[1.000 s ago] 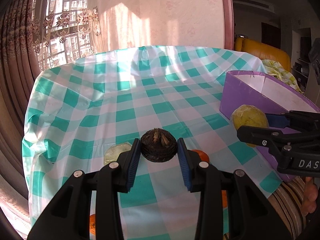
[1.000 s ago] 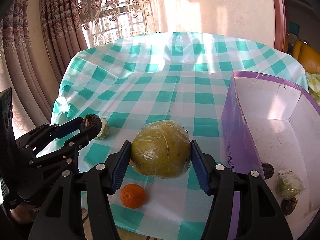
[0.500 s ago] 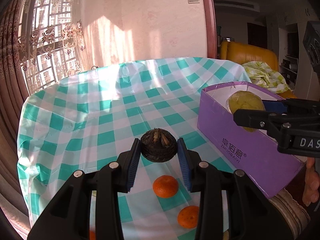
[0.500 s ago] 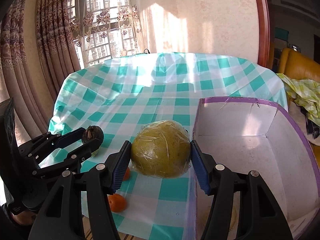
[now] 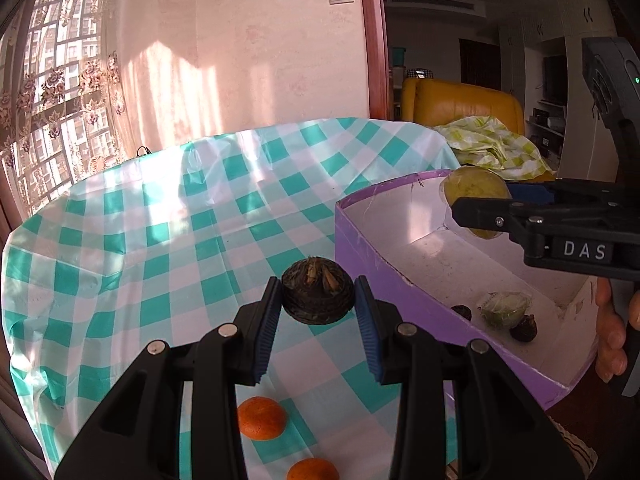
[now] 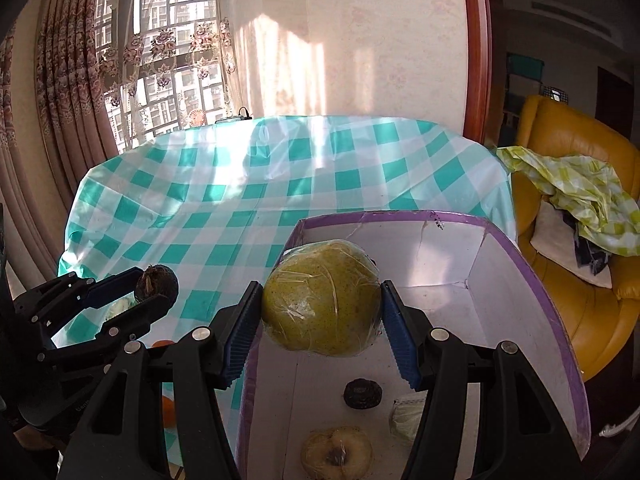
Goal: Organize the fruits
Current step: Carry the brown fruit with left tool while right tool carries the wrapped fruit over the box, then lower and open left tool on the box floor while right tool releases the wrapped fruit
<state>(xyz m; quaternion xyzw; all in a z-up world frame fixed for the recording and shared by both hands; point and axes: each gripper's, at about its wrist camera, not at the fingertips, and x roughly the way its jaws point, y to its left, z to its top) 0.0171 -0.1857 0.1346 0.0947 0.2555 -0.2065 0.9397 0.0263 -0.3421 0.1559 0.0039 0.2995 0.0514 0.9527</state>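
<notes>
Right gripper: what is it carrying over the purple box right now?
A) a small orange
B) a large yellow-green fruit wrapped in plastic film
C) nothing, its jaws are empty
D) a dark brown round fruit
B: in the right wrist view the right gripper has its blue pads pressed on both sides of the large wrapped yellow-green fruit, held above the open purple box.
</notes>
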